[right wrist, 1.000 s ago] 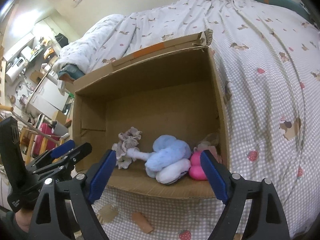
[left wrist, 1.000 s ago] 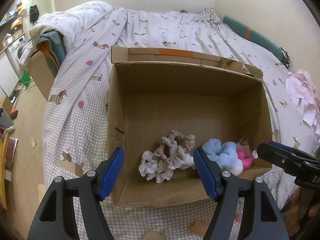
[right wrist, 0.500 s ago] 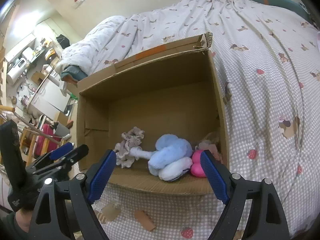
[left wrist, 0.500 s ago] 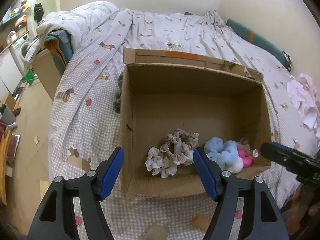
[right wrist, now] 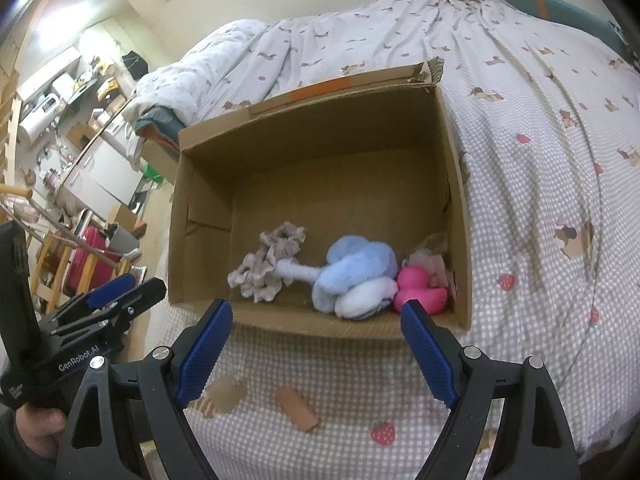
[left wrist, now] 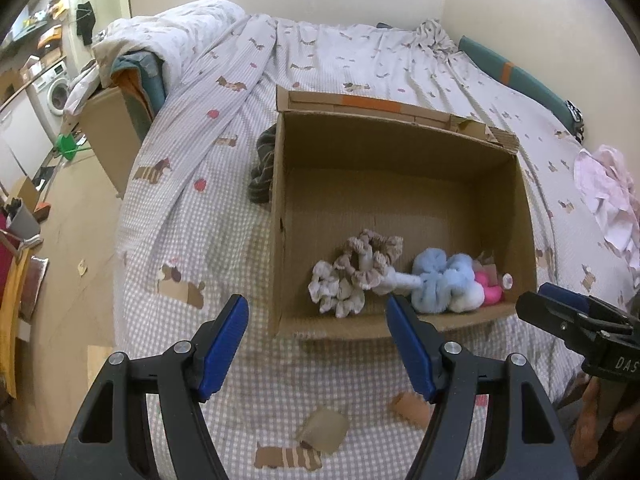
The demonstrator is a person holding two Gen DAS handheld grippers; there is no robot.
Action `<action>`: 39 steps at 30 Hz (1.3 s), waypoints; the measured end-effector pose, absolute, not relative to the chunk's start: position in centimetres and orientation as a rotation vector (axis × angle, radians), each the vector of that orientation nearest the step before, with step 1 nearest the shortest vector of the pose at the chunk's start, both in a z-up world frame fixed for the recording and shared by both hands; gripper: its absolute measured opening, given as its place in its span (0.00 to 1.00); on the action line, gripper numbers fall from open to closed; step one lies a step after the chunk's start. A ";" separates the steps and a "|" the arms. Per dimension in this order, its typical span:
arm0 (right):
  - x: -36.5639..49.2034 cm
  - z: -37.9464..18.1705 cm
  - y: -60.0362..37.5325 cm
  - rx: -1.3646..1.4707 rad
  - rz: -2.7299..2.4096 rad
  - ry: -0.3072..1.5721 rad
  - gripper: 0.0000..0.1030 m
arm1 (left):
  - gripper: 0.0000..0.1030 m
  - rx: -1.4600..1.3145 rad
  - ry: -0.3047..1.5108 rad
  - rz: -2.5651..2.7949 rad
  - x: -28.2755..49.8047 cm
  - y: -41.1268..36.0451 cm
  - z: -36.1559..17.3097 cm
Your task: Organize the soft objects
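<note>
Three soft items are found inside the cardboard box (left wrist: 400,152), along its near wall: a beige frilled scrunchie bundle (left wrist: 352,276) at the left, a blue and white plush knot (left wrist: 444,286) touching it in the middle, and a pink duck toy (right wrist: 420,290) in the right corner against crumpled paper. The box stands on the checked bedspread (left wrist: 192,240).

The left gripper (left wrist: 316,320) and the right gripper (right wrist: 316,326) are both held with jaws apart and nothing between them, short of the box's near wall. A placing step is judged complete, with a further item to be sought.

A dark striped cloth (left wrist: 262,168) lies touching the box's outer left wall, and a pink garment (left wrist: 608,200) lies well apart to the right; either would call for a reach outside the box and a closing on loose fabric.

Legible writing: "GenRobot.AI" on the left gripper's body in the right wrist view; "DAS", cut off, on the right gripper's body in the left wrist view.
</note>
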State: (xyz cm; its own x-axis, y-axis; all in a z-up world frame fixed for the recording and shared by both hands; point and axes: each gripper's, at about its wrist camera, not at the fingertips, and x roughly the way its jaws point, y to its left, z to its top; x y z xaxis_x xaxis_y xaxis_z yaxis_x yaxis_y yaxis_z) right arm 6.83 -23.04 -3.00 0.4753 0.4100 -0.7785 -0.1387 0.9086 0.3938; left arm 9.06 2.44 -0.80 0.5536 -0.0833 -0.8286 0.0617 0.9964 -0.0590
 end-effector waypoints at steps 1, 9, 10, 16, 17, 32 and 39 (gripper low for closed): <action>6.5 -3.1 -23.0 0.294 0.343 1.028 0.89 | 0.67 -0.025 0.983 -0.084 8.8 2.4 -0.8; 4.7 -4.6 -21.8 0.294 0.366 1.092 0.89 | 0.67 -0.033 1.057 -0.066 6.3 3.3 -2.0; 4.5 -5.1 -21.4 0.282 0.372 1.109 0.89 | 0.67 -0.040 1.068 -0.060 6.0 3.6 -2.3; 4.3 -8.3 -18.8 0.123 0.384 1.217 0.89 | 0.67 -0.096 1.084 -0.038 5.4 5.4 -2.9; 4.4 -8.9 -18.3 0.093 0.385 1.233 0.89 | 0.67 -0.100 1.084 -0.034 5.4 5.5 -2.9; 5.7 -14.7 -13.5 -0.084 0.469 1.391 0.32 | 0.67 -0.232 1.122 0.036 7.2 7.9 -4.1; 4.9 -14.0 -13.5 -0.074 0.533 1.368 0.06 | 0.67 -0.245 1.126 0.045 7.7 7.9 -4.2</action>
State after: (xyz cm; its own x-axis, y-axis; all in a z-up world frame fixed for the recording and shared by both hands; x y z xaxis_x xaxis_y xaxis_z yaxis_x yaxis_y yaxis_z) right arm 4.90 -13.54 -13.96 0.1032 0.3183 -0.9424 -0.4028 0.8796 0.2530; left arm 7.67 7.86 -4.22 0.4324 -0.0876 -0.8974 -0.1590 0.9723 -0.1715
